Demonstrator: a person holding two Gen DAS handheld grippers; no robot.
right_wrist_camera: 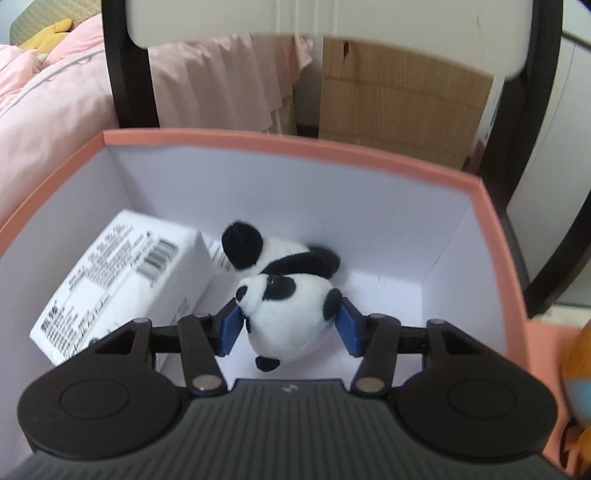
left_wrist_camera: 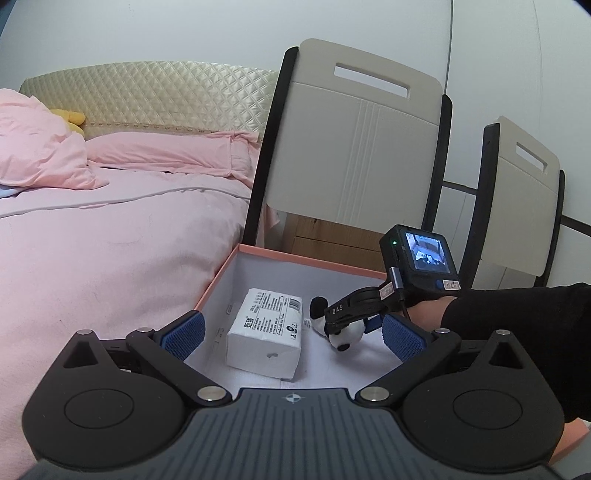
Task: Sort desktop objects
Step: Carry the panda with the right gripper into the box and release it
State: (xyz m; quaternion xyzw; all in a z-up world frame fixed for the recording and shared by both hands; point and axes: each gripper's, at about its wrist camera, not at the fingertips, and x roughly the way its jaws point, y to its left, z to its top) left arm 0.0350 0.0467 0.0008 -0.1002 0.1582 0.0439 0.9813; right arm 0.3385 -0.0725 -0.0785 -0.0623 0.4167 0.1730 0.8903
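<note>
Panda plush (right_wrist_camera: 288,306) sits low inside the pink-rimmed box (right_wrist_camera: 280,146), near its far wall, beside the tissue pack (right_wrist_camera: 122,273). Your right gripper (right_wrist_camera: 290,326) has its pads against both sides of the head, gripping it. Left gripper (left_wrist_camera: 291,332) is spread wide over the box's near edge, holding nothing.

An orange plush toy (right_wrist_camera: 576,398) was cut off by the right edge of the right wrist view, its shape not told; the panda (left_wrist_camera: 341,334) was half hidden in the left wrist view behind the right gripper (left_wrist_camera: 351,314), whose jaws could not be seen there; the print on the tissue pack (right_wrist_camera: 122,277) was too small to read; the chair (right_wrist_camera: 332,33) ran blurred out of the top edge; the box (right_wrist_camera: 491,236) lost its near wall beneath the gripper body; a yellow toy (left_wrist_camera: 72,116) lay partly buried behind the pink pillow (left_wrist_camera: 37,144).
</note>
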